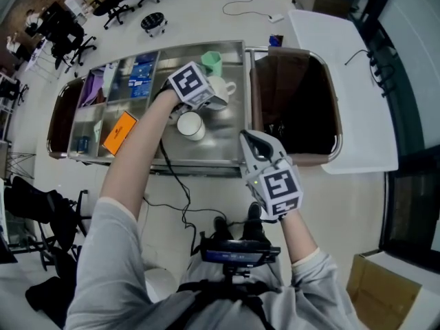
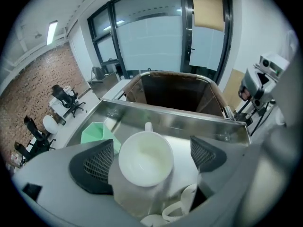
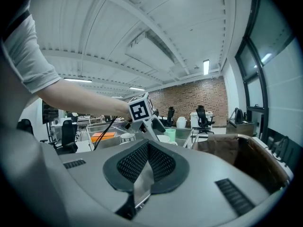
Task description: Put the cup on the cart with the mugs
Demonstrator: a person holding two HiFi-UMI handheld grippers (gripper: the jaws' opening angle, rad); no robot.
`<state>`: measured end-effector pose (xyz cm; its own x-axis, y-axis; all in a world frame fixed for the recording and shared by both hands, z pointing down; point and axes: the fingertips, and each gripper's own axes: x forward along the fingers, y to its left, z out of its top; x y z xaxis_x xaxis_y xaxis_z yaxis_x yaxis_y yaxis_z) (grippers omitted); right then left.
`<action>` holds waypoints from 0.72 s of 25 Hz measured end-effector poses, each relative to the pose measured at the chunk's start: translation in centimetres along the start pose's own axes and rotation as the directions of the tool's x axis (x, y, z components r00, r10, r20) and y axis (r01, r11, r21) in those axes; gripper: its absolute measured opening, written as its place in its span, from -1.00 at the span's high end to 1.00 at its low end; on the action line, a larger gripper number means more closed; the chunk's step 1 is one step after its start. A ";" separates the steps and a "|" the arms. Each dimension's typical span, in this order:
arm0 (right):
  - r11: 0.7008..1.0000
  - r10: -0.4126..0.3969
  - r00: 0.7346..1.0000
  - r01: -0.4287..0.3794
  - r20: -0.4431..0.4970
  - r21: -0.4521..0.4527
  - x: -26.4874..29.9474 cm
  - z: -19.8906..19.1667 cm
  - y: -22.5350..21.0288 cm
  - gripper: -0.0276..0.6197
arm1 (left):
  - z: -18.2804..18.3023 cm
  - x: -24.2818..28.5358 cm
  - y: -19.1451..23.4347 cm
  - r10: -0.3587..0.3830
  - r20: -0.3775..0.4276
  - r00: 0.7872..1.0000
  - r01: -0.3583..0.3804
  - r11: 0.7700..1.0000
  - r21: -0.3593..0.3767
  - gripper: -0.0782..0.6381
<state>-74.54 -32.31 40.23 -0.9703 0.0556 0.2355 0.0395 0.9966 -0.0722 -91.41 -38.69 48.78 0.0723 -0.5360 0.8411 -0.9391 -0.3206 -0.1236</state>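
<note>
On the steel cart [image 1: 223,146], the cup [image 1: 190,125] is set upright near a white mug [image 1: 221,88] and a green mug [image 1: 212,62]. It is straddled, ungripped, by the wide-spread left gripper [image 1: 196,103]. The right gripper [image 1: 249,141] is closed, empty.

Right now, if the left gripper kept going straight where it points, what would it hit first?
Most likely the white mug, which stands between the open jaws of the left gripper. Beneath it lies the steel cart tray. Depth is unclear, but nothing appears nearer.
</note>
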 end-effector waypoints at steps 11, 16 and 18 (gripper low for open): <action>0.998 -0.062 0.998 0.063 -0.014 0.020 -1.8 0.2 1.4 0.89 | 2.0 -12.1 -4.6 0.207 0.278 0.938 -0.202 0.978 -0.047 0.00; 0.996 -0.082 0.996 0.083 -0.029 0.036 -2.8 -0.5 2.6 0.89 | 0.0 -17.0 -8.1 0.372 0.402 0.836 -0.319 0.928 -0.194 0.38; 0.995 -0.093 0.995 0.094 -0.036 0.033 -3.2 -1.1 3.1 0.89 | -1.9 -18.7 -9.2 0.449 0.430 0.784 -0.348 0.890 -0.294 0.63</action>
<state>-71.02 -29.31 40.33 -0.9605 -0.0353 0.2759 -0.0601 0.9948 -0.0820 -84.79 -24.24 35.21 -0.2202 -0.8995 0.3774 -0.9598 0.1307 -0.2485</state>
